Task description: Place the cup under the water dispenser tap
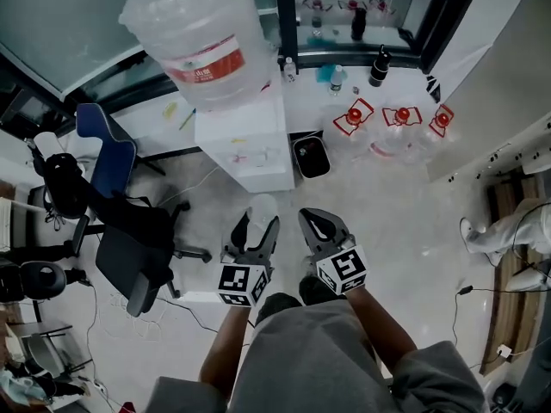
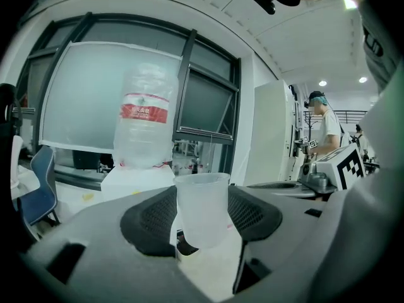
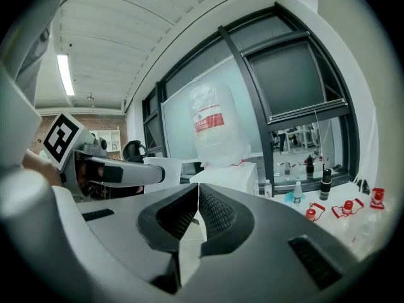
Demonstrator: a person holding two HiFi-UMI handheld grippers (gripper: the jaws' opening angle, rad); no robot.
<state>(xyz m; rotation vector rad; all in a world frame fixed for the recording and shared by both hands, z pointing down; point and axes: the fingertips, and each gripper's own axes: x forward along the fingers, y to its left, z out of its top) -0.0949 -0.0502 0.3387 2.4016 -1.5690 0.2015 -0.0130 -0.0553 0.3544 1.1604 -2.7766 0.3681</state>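
A clear plastic cup (image 2: pixel 202 210) stands upright between the pads of my left gripper (image 2: pixel 203 223), which is shut on it. From the head view the cup (image 1: pixel 262 208) sticks out of the left gripper (image 1: pixel 256 227) above the floor, short of the white water dispenser (image 1: pixel 245 140). A big clear bottle (image 1: pixel 200 34) with a red label tops the dispenser. My right gripper (image 1: pixel 320 227) hangs beside the left one, its pads closed together with nothing held (image 3: pixel 197 210). Both gripper views face the dispenser (image 2: pixel 136 180) (image 3: pixel 230 175). Its taps are too small to make out.
A black office chair (image 1: pixel 138 252) stands left of me. A black bin (image 1: pixel 311 156) sits right of the dispenser, with several empty red-capped jugs (image 1: pixel 400 127) and small bottles (image 1: pixel 379 65) beyond. A person's legs (image 1: pixel 508 231) show at the right; cables lie on the floor.
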